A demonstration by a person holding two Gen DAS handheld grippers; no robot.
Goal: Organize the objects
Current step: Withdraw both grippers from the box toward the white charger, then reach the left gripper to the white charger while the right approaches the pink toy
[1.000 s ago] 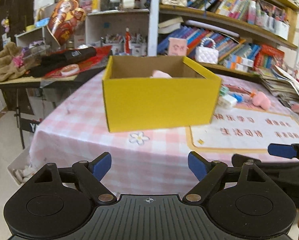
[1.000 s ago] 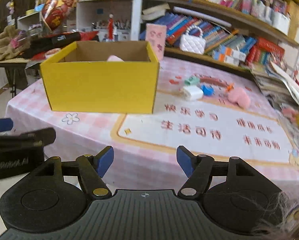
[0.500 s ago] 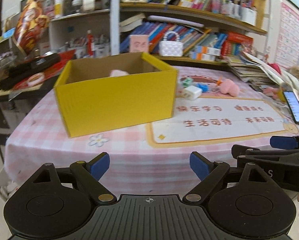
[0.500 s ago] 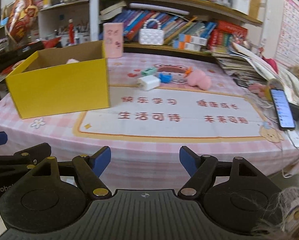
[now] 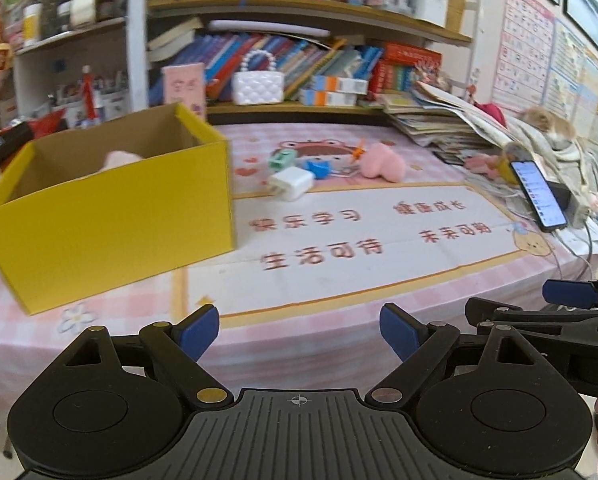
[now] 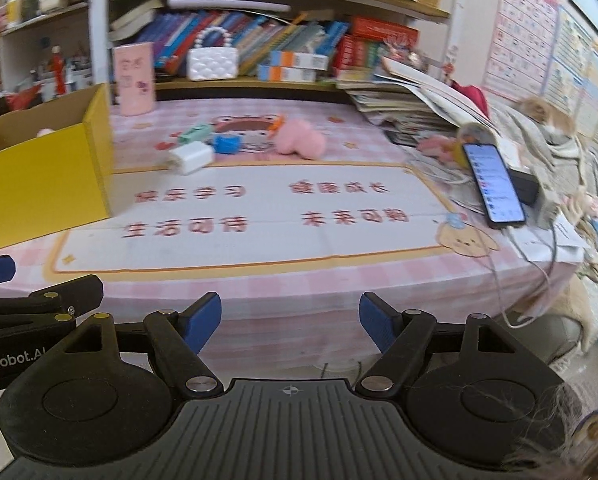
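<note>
A yellow cardboard box [image 5: 111,216] stands open on the left of the pink table, with a pink soft thing [image 5: 119,159] inside. It also shows in the right wrist view [image 6: 39,184]. Beyond it lie a white charger block [image 5: 291,183], a blue piece [image 5: 319,168], a mint green piece [image 5: 282,159] and a pink plush toy [image 5: 381,164]. My left gripper [image 5: 299,330] is open and empty, before the table's front edge. My right gripper [image 6: 290,322] is open and empty, beside it.
A white mat with red characters [image 6: 259,208] covers the table's middle. A lit phone [image 6: 493,184] with a cable leans at the right by a stack of papers [image 6: 411,96]. A pink cup [image 6: 134,78] and bookshelves [image 6: 259,40] stand behind.
Both grippers have swung to the right; the box has slid left in both views and the small toys, the phone and the right side of the table came into view. Both stay open.
</note>
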